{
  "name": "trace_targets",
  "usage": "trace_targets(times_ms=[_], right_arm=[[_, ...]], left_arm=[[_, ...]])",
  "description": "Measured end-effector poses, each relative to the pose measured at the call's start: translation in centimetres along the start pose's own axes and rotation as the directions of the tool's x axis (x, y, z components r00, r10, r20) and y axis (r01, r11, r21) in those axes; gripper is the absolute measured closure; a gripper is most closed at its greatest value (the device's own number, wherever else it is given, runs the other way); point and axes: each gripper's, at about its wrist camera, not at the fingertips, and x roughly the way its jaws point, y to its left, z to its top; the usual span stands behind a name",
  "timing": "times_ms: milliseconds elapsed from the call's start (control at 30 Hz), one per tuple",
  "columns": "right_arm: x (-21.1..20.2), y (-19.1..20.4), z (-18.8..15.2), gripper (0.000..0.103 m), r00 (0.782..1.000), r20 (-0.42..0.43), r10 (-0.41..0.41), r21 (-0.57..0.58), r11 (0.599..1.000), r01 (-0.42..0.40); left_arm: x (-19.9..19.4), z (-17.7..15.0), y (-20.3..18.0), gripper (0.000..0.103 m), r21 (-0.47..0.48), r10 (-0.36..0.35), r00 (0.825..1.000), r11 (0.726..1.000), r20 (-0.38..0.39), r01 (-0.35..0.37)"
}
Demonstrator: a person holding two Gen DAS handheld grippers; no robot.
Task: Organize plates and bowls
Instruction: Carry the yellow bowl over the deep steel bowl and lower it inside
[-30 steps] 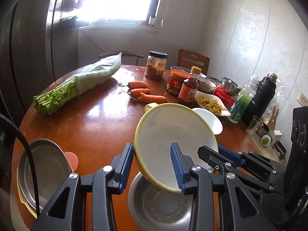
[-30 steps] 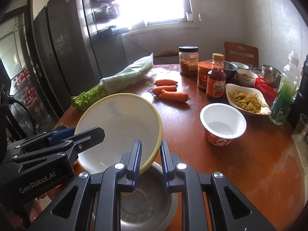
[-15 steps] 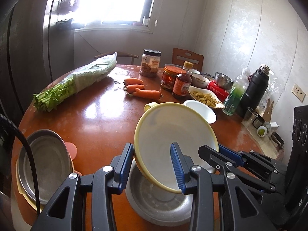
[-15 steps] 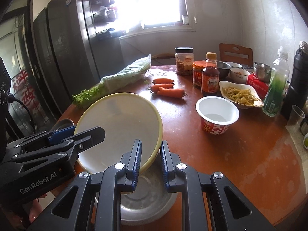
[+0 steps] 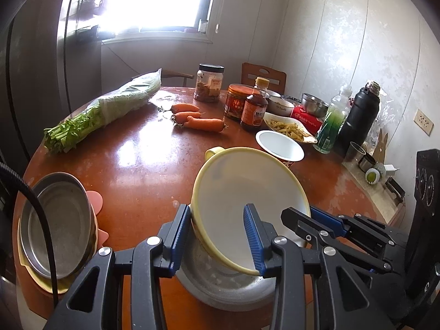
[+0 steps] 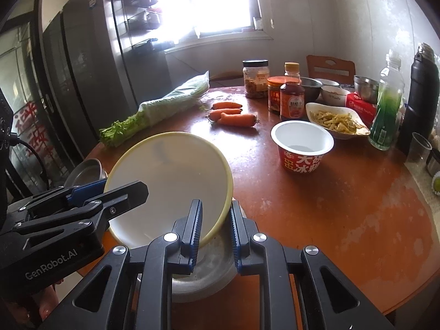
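Note:
A yellow bowl with a white inside (image 5: 247, 192) (image 6: 170, 181) is held tilted above a steel bowl (image 5: 220, 286) (image 6: 209, 269) on the table's near edge. My right gripper (image 6: 214, 225) is shut on the yellow bowl's rim. My left gripper (image 5: 217, 236) is open, one finger on each side of the yellow bowl's lower rim, and also shows in the right wrist view (image 6: 132, 192). A second steel bowl (image 5: 55, 225) sits on a yellow plate (image 5: 41, 283) at the near left.
The round brown table (image 5: 132, 165) carries bagged celery (image 5: 104, 110), carrots (image 5: 198, 118), jars and a sauce bottle (image 5: 254, 107), a white cup-noodle bowl (image 6: 301, 145), a dish of food (image 6: 337, 119), a green bottle (image 6: 386, 110) and a black flask (image 6: 419, 96).
Both grippers have lifted and pulled back, so the yellow bowl stands higher above the steel bowl, still tilted. The left gripper stays open around it.

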Motion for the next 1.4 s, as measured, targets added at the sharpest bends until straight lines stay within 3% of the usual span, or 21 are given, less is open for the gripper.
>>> trace_targets(times_ms=[867,1400], right_arm=[[2.5,0.2,-2.4,0.083,0.999,-0.033,0.033,-0.016,0.999,-0.033],[3.1,0.6,-3.2,0.082,0.998,-0.047,-0.045,-0.066,0.997,0.041]], left_arm=[[2.7,-1.8,1.2,0.063,0.016,0.038,0.998,0.999,-0.039,-0.038],[3.7,-2.3,0.9,0.063,0.035,0.038,0.997,0.999,-0.060,-0.036]])
